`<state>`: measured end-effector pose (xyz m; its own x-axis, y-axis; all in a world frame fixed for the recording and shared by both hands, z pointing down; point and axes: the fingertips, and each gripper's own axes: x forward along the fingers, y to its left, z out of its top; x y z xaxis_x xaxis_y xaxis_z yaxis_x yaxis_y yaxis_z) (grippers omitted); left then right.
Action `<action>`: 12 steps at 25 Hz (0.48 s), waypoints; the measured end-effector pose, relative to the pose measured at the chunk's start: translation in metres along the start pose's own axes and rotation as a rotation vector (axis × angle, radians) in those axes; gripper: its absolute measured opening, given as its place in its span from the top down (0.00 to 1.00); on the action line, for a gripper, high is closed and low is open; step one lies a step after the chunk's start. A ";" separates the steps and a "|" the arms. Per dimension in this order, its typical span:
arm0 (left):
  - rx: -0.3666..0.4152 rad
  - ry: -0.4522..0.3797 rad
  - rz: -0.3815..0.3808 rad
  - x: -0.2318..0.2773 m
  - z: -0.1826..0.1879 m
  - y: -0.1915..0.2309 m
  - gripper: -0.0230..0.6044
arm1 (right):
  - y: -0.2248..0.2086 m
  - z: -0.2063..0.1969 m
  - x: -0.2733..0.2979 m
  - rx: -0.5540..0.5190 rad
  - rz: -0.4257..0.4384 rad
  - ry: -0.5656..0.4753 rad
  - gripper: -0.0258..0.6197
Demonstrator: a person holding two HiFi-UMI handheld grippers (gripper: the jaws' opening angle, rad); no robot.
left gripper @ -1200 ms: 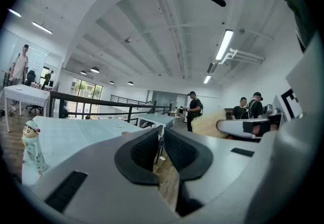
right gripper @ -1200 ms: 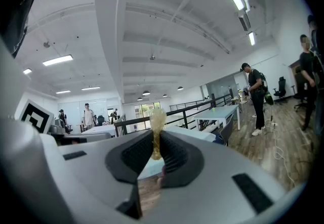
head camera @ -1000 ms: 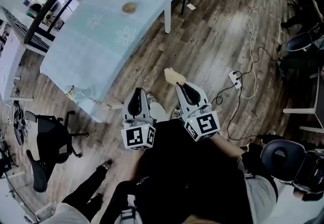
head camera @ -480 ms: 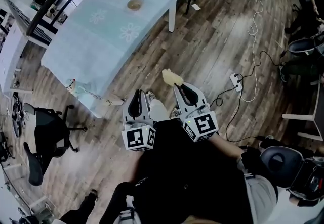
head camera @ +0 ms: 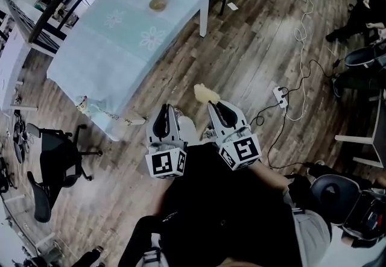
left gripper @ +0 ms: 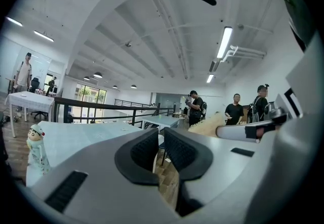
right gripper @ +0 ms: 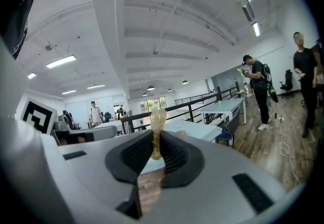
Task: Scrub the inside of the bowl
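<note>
Yellowish sponge [right gripper: 156,129] clamped in the right gripper [right gripper: 154,151] — its tuft pokes out past the tips. Left gripper [left gripper: 161,143] is just left of it, jaws at a narrow gap, nothing between them. Tan bowl [head camera: 158,4] sits far off on the pale blue table [head camera: 102,55] — well apart from both grippers, wood floor [head camera: 253,61] between.
</note>
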<state>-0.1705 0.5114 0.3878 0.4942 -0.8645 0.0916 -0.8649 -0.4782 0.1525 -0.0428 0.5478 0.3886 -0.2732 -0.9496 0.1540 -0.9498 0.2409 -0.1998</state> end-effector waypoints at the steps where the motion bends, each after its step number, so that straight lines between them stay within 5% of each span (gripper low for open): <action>1: -0.002 0.003 0.006 0.002 -0.002 0.001 0.89 | -0.001 -0.001 0.002 0.001 -0.002 0.005 0.88; 12: -0.025 0.020 0.005 0.054 -0.006 0.031 0.89 | -0.028 0.011 0.054 -0.015 -0.051 -0.014 0.88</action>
<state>-0.1700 0.4506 0.4034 0.4919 -0.8634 0.1124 -0.8649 -0.4697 0.1770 -0.0293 0.4871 0.3915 -0.2224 -0.9634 0.1495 -0.9646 0.1951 -0.1775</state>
